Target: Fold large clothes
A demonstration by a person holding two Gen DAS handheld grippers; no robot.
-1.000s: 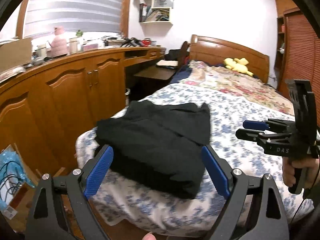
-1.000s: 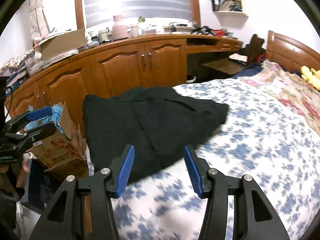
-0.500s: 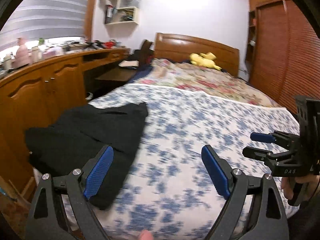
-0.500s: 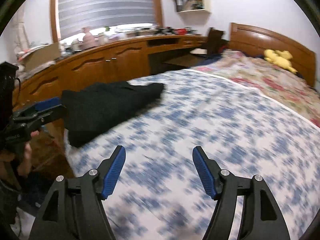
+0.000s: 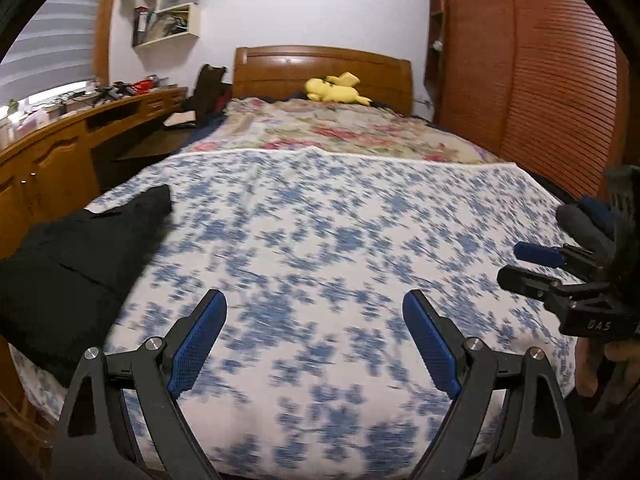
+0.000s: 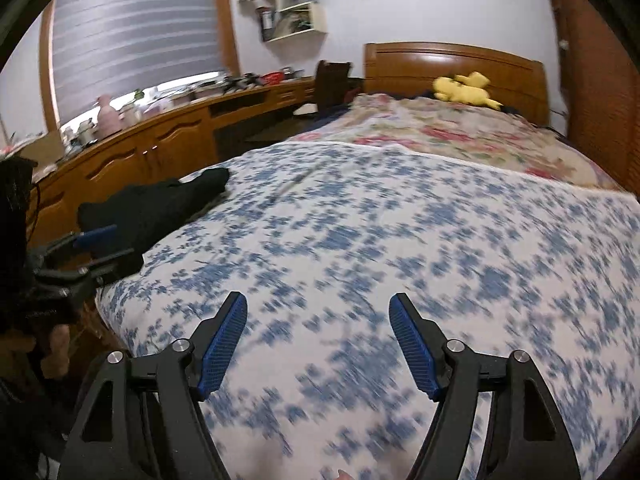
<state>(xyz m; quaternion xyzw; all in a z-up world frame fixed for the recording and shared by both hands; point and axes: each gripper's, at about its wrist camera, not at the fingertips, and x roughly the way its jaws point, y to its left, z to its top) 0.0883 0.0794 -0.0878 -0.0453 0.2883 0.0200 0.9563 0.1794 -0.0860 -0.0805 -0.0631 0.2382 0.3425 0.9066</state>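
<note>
I see a blue-flowered bedspread [image 5: 320, 240] spread over the near part of the bed, with a pink floral quilt [image 5: 340, 132] covering the far part. A yellow plush toy [image 5: 336, 90] lies against the wooden headboard [image 5: 320, 66]. Along the left wall runs a wooden cabinet counter [image 6: 160, 136] cluttered with small items, under a window blind [image 6: 136, 36]. White wall shelves [image 5: 164, 20] hang above it. A louvred wooden wardrobe door [image 5: 560, 80] stands to the right.
</note>
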